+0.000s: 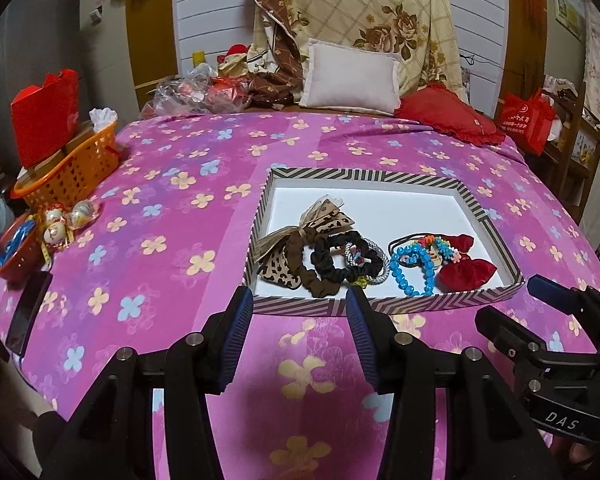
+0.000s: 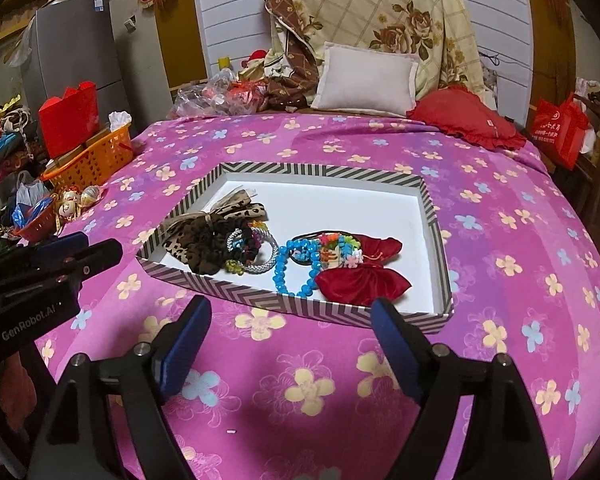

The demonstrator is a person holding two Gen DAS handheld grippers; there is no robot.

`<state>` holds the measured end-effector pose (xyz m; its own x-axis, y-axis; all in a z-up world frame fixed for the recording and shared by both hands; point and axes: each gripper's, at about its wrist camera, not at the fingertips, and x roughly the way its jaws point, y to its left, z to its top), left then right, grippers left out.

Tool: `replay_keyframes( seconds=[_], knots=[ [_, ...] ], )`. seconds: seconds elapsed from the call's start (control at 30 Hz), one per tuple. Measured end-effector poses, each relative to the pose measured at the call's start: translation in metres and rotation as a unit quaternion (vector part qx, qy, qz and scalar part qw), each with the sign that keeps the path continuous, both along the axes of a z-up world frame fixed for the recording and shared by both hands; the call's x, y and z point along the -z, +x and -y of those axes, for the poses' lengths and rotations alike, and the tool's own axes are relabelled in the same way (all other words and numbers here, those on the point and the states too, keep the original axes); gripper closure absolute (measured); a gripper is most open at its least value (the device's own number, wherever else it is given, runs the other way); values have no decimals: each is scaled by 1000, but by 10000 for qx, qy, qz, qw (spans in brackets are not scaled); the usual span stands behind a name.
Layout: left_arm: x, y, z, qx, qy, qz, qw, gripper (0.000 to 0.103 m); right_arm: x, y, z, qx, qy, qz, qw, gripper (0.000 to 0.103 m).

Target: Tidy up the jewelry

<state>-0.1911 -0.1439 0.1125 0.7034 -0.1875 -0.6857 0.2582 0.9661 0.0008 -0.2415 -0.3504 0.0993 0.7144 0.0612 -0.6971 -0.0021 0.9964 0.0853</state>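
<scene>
A shallow rectangular box (image 1: 384,305) with a black-and-white chevron rim and a white floor sat on a bed covered by a pink sheet printed with yellow and blue flowers (image 1: 172,208). The hair accessories lay in a row along the box's near side. From left to right were a leopard-print ribbon bow (image 1: 284,270), a brown fabric scrunchie (image 1: 306,268), a black scrunchie (image 1: 328,258), a silver beaded ring (image 1: 374,268), a bright blue bead bracelet (image 1: 414,266) and a red velvet bow (image 1: 466,266). Several of them touched or overlapped. The far half of the box was bare.

Both grippers hung above the sheet on the near side of the box, touching nothing. The left gripper (image 1: 300,308) had its blue-padded fingers apart, with nothing between them. The right gripper (image 2: 290,322) stood wider apart, also empty.

At the far left of the bed stood an orange plastic basket (image 1: 74,168) holding a red paper bag (image 1: 46,116). A white pillow (image 1: 350,76) and a red frilled cushion (image 1: 446,114) lay at the far end.
</scene>
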Motion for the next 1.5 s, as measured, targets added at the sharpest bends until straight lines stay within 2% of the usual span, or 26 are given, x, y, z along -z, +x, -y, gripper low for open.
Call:
replay_keyframes(
  seconds=[1.5],
  knots=[
    [6,-4,-2,-9,78,-52,10000,66,8,0,0,22,3,-160,9999,17]
  ],
)
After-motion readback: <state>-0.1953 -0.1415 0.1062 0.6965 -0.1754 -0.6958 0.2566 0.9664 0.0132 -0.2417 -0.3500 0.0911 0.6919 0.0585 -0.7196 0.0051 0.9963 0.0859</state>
